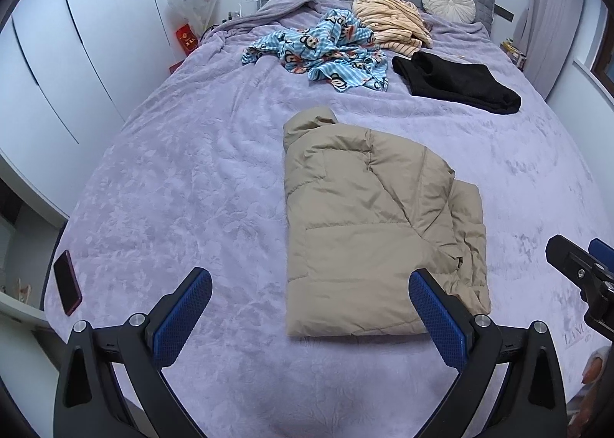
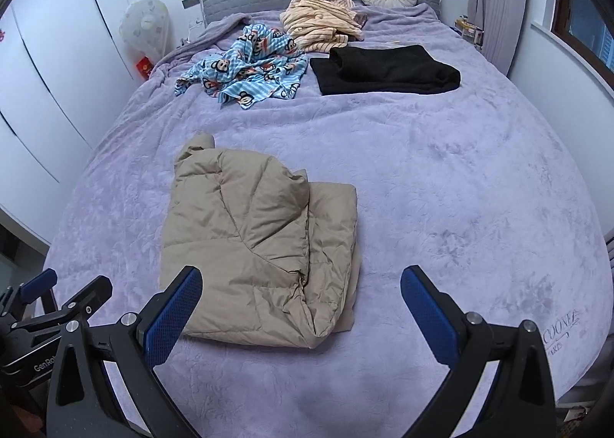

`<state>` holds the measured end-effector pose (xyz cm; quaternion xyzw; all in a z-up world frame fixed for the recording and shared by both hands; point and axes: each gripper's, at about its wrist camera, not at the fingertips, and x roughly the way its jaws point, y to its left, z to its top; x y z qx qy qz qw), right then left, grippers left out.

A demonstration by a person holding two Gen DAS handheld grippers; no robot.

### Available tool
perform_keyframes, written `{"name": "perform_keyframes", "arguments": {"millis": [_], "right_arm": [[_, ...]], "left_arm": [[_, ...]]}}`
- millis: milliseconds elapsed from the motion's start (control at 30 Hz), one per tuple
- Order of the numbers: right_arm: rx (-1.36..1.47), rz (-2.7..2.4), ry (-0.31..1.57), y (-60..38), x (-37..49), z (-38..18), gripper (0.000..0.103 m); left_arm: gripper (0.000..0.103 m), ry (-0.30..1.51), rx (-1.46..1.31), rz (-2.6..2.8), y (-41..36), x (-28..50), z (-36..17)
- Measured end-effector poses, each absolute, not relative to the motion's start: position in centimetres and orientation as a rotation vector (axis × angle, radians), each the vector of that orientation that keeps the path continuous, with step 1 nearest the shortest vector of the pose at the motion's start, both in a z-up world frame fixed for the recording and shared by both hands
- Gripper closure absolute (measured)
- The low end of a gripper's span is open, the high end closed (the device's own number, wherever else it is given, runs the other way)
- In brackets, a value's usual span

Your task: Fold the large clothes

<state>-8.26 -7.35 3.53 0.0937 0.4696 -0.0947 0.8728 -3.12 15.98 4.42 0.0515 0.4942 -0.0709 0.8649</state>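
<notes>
Bed [image 1: 161, 177] w/ purple plush cover [image 2: 441, 188] takes most of both views. Tan puffer jacket [image 1: 364, 223] lies folded in a rough rectangle near the foot edge, collar toward the headboard; its right side shows loose stacked layers. Risk: padded fill likely springs back, so the fold may creep open if nothing presses it. Farther up, black garment [image 2: 383, 69] looks folded; blue cartoon-print piece [image 2: 245, 66] and striped cream one [image 2: 322, 25] are still crumpled. Left gripper [image 1: 309, 317] and right gripper [image 2: 301, 313] both have jaws spread wide, nothing between, above the jacket's near edge. Phone [image 1: 68, 282] sits at the bed's left edge, could get knocked off.
</notes>
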Motion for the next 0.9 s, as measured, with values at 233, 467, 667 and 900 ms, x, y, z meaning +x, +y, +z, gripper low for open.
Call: {"name": "perform_keyframes", "arguments": {"millis": [233, 467, 667, 900], "right_arm": [[0.196, -0.198, 0.984, -7.26, -8.35, 3.64, 0.000], [0.187, -0.198, 0.988, -7.04, -8.53, 3.77, 0.000], [0.185, -0.201, 0.990, -7.13, -8.81, 3.82, 0.000], [0.183, -0.200, 0.990, -7.26, -8.73, 3.86, 0.000]], "left_arm": [[0.000, 1.037, 0.117, -0.146, 15.85, -3.25, 4.57], [0.000, 1.036, 0.116, -0.144, 15.79, -3.27, 4.62], [0.000, 1.034, 0.120, -0.144, 15.79, -3.19, 4.67], [0.000, 1.035, 0.117, -0.144, 15.67, -3.17, 4.70]]}}
